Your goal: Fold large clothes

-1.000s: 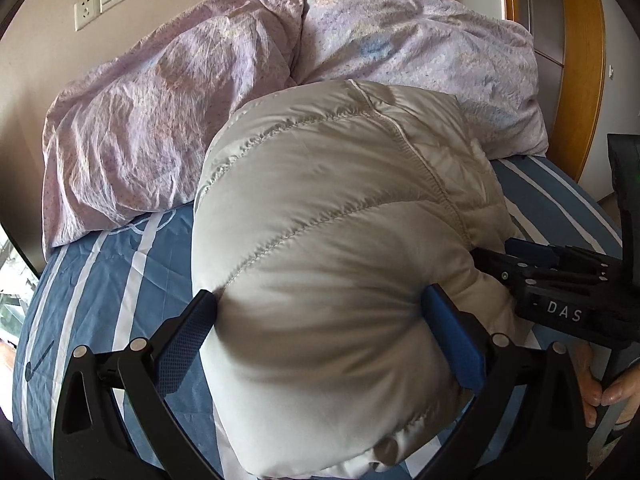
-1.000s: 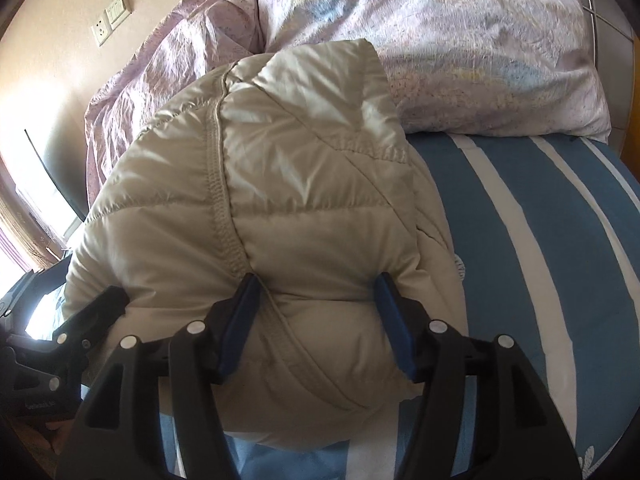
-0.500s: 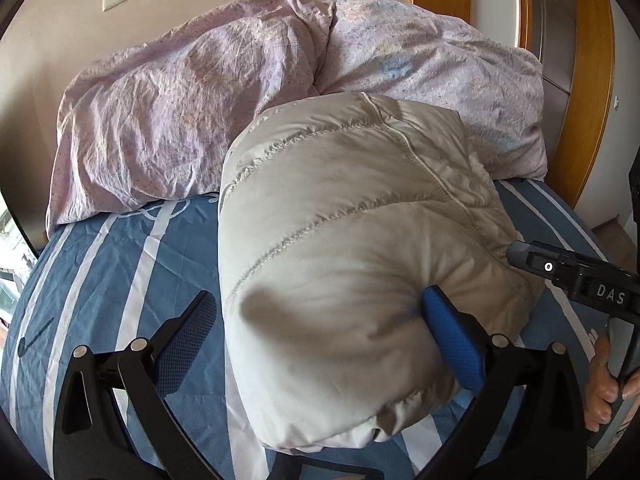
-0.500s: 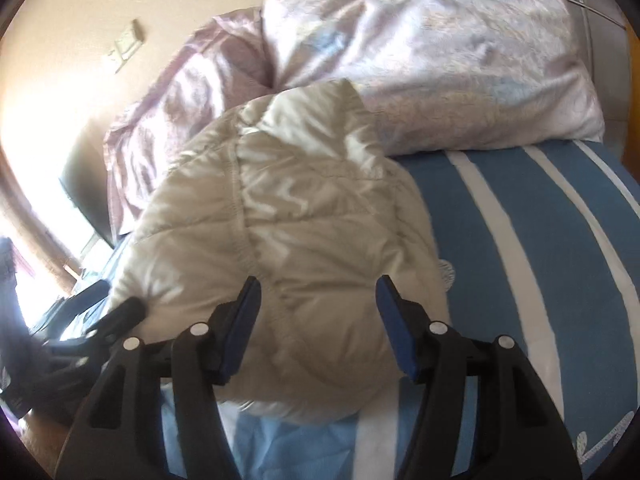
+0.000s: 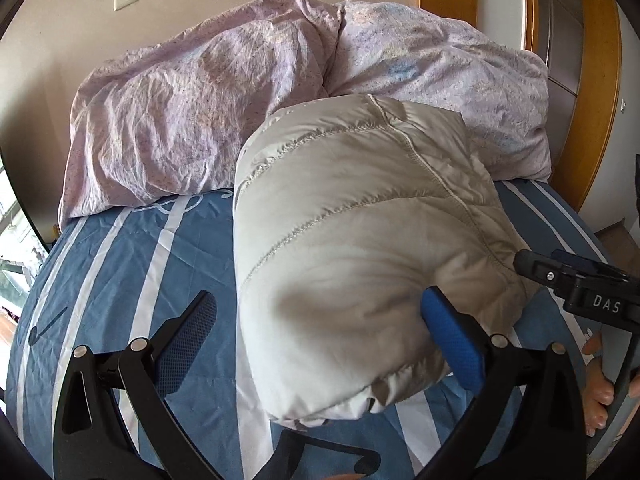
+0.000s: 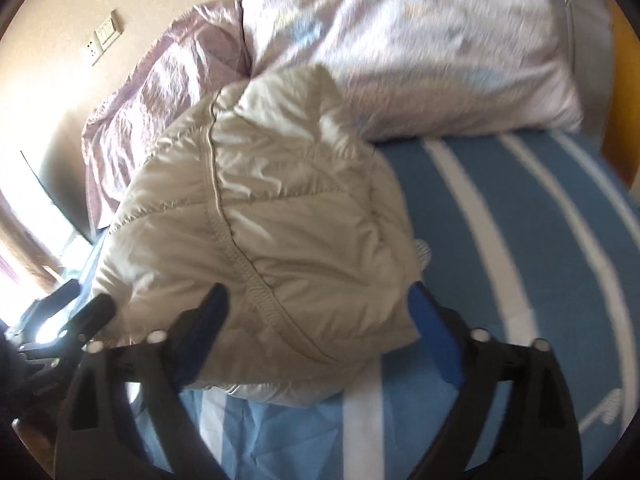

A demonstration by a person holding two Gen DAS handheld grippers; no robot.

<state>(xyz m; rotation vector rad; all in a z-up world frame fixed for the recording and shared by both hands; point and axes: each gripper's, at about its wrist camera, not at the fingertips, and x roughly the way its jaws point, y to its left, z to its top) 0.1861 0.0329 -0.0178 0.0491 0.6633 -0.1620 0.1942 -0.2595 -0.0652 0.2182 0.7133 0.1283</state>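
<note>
Jaws of our right gripper (image 6: 316, 312) have just swung wide off the folded puffer jacket (image 6: 264, 208) at frame centre — our left gripper (image 5: 320, 320) gapes too, one pad brushing it — on the striped bedsheet (image 5: 132, 256), lilac duvet (image 5: 208, 108) beyond.

One folded puffer jacket (image 5: 360, 248); one quilt (image 5: 280, 100); two tongs (image 5: 320, 328) (image 6: 316, 328); one bed (image 5: 120, 264).

Two fisheye wrist cameras look downward along their jaws across the striped bed (image 5: 132, 256) toward the wall (image 5: 60, 32); the left view sits at the puffy jacket's (image 5: 352, 248) left, the right view at its right. Both frame the jacket close up, the lilac duvet (image 6: 420, 60) behind it and the wall sockets (image 6: 100, 42).
</note>
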